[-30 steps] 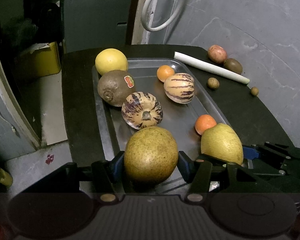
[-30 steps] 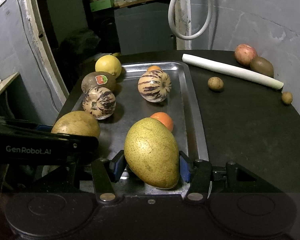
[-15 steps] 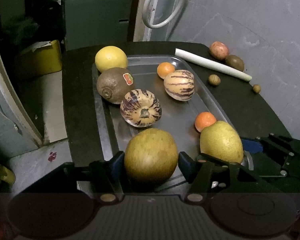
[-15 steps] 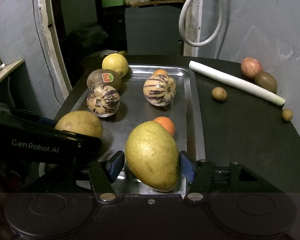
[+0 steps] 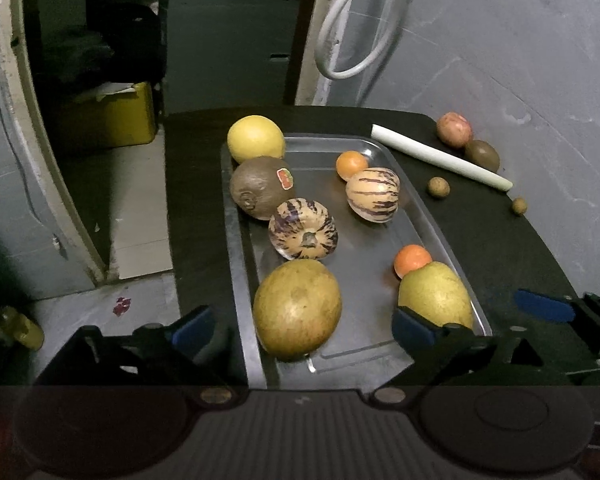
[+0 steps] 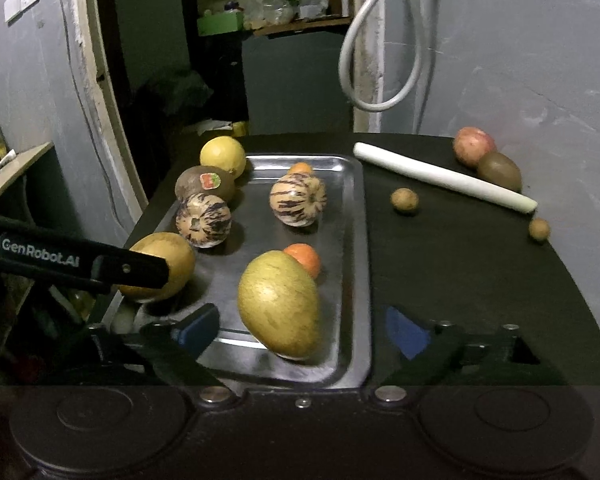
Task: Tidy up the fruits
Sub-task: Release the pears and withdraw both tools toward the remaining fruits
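Both tools have just been opening: the left tool (image 5: 304, 330) and right tool (image 6: 302, 332) now gape wide, gripping nothing. The round brownish-yellow pear (image 5: 297, 310) and green-yellow oval mango (image 6: 278, 304) lie released on the near end of the steel tray (image 6: 360, 264). Release step done; next likely fetches the far-right fruits on the black bench (image 6: 460, 264).

The tray (image 5: 236, 240) is silver-grey metal on a black desk (image 5: 500, 248). On it sit a yellow citrus (image 5: 256, 139), a brown fruit (image 5: 260, 188) with a red sticker, two cream melons striped dark purple (image 5: 303, 229) (image 5: 373, 195), two orange tangerines (image 5: 351, 165) (image 5: 412, 260), a golden-brown speckled pear (image 5: 297, 311) and a yellow-green mango (image 6: 278, 304). The tongs' pads (image 5: 414, 330) are blue. A white stalk (image 6: 444, 176) lies on the desk.
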Action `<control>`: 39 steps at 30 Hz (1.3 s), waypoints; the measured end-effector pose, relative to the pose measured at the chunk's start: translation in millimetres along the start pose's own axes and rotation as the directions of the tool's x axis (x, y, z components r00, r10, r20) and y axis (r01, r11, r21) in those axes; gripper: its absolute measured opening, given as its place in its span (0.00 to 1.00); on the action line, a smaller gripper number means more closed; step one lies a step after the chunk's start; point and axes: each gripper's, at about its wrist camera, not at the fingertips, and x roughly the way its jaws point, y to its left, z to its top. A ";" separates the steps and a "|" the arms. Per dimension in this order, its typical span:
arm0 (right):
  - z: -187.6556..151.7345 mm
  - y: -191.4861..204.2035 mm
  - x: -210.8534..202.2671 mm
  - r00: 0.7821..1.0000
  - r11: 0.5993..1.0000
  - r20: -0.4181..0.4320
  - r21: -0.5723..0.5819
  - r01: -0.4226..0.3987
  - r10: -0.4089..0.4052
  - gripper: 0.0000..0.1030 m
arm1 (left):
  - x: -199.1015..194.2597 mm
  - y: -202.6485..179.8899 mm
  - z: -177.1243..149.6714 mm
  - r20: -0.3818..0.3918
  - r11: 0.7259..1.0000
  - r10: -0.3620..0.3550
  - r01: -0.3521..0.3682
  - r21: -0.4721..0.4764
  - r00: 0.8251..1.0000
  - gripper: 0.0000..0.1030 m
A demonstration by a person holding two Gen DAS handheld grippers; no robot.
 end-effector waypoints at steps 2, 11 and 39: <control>-1.9 -6.8 -7.7 1.000 1.000 0.006 0.018 0.011 -0.011 0.97 | -3.9 -2.1 -0.7 -0.003 1.000 0.012 -0.012 -0.005 1.000 0.97; -14.0 -61.5 -41.0 0.992 0.968 -0.014 0.215 0.129 -0.129 0.99 | -19.6 -28.6 3.1 0.016 0.996 0.032 -0.033 0.087 0.999 0.99; 39.1 -173.0 5.0 0.957 0.733 0.039 0.652 0.194 -0.288 0.99 | 64.9 -159.8 89.5 0.077 0.847 -0.009 -0.033 0.530 0.997 0.99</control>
